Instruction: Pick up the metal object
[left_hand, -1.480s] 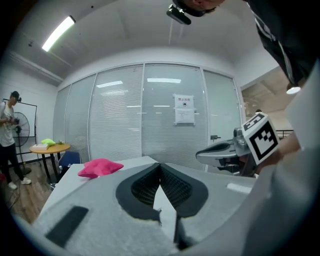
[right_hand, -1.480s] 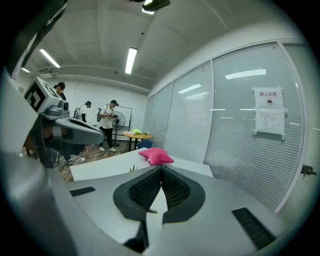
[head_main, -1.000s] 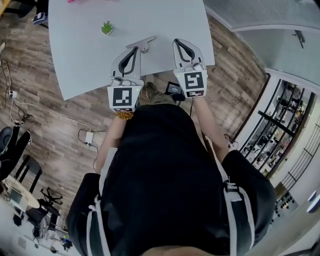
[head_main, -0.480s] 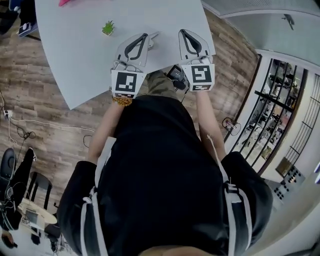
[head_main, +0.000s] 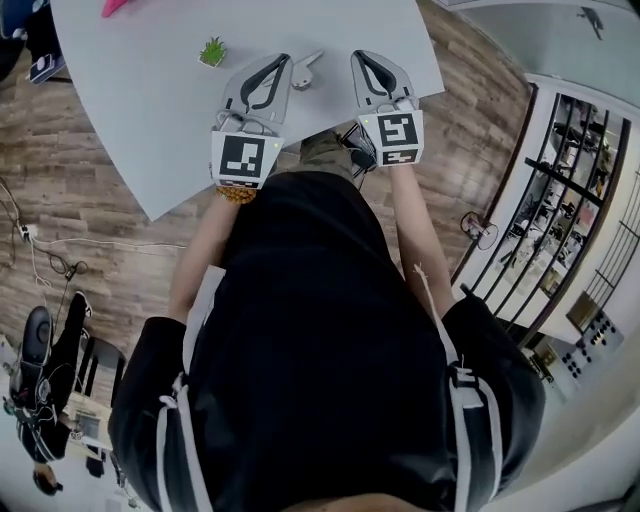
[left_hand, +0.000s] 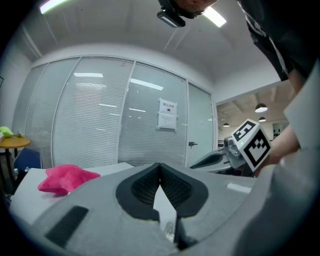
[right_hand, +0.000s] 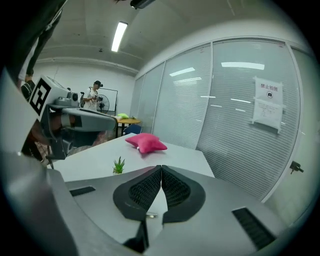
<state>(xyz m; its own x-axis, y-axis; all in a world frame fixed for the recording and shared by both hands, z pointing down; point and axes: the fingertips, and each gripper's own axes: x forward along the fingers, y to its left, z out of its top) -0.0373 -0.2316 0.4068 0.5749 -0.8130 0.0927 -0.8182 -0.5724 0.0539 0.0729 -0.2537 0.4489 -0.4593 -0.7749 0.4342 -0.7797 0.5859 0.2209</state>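
The metal object (head_main: 304, 71), a small grey angled piece, lies on the grey table (head_main: 150, 100) near its front edge. In the head view it sits between my two grippers. My left gripper (head_main: 282, 60) is just left of it, jaws shut with nothing in them, and its tips meet in the left gripper view (left_hand: 160, 164). My right gripper (head_main: 359, 56) is a short way right of the object, also shut and holding nothing (right_hand: 161, 168). Neither gripper touches the object.
A small green plant (head_main: 212, 51) (right_hand: 119, 165) stands on the table left of the left gripper. A pink cushion (right_hand: 146, 142) (left_hand: 67, 178) lies at the far side. The table's front edge runs just under the grippers, above a wooden floor (head_main: 90, 190). Glass walls stand behind.
Both grippers have moved forward over the table and stayed shut. The metal object now shows between them rather than at the left gripper's tip.
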